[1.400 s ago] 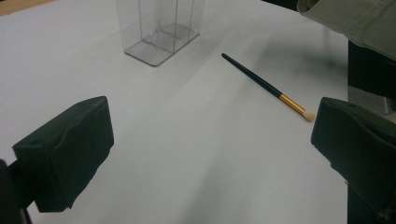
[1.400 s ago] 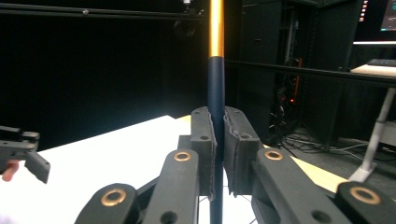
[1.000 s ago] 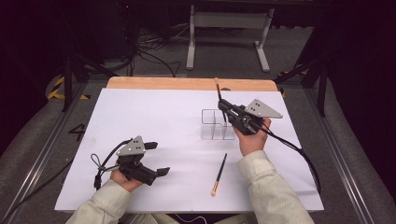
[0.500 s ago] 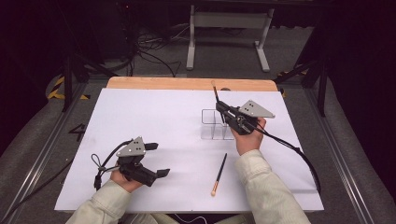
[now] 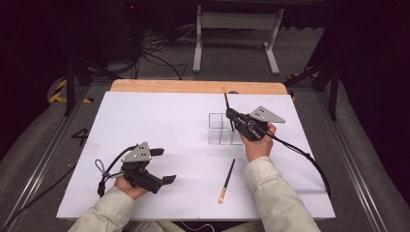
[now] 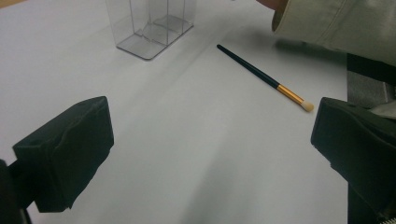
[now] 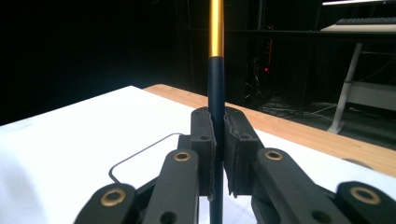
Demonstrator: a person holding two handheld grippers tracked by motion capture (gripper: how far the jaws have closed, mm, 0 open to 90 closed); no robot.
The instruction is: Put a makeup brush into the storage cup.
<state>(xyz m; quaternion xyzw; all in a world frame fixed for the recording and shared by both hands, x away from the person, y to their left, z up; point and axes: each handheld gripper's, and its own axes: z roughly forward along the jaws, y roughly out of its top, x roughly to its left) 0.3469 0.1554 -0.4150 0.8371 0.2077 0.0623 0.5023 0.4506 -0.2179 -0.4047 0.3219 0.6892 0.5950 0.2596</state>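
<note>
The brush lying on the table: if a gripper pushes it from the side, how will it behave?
The brush looks thin and round, so it would probably roll across the smooth table. It seems stiff and light. Its slim handle may slip between the left gripper's wide-open fingers.

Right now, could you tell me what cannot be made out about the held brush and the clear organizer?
- Held brush: bristle tip cut off by the top edge, right gripper view.
- Its lower end: hidden behind the right gripper.
- Which organizer compartment it enters: too small, high view.
- Organizer top: cut off by the edge, left gripper view.
</note>
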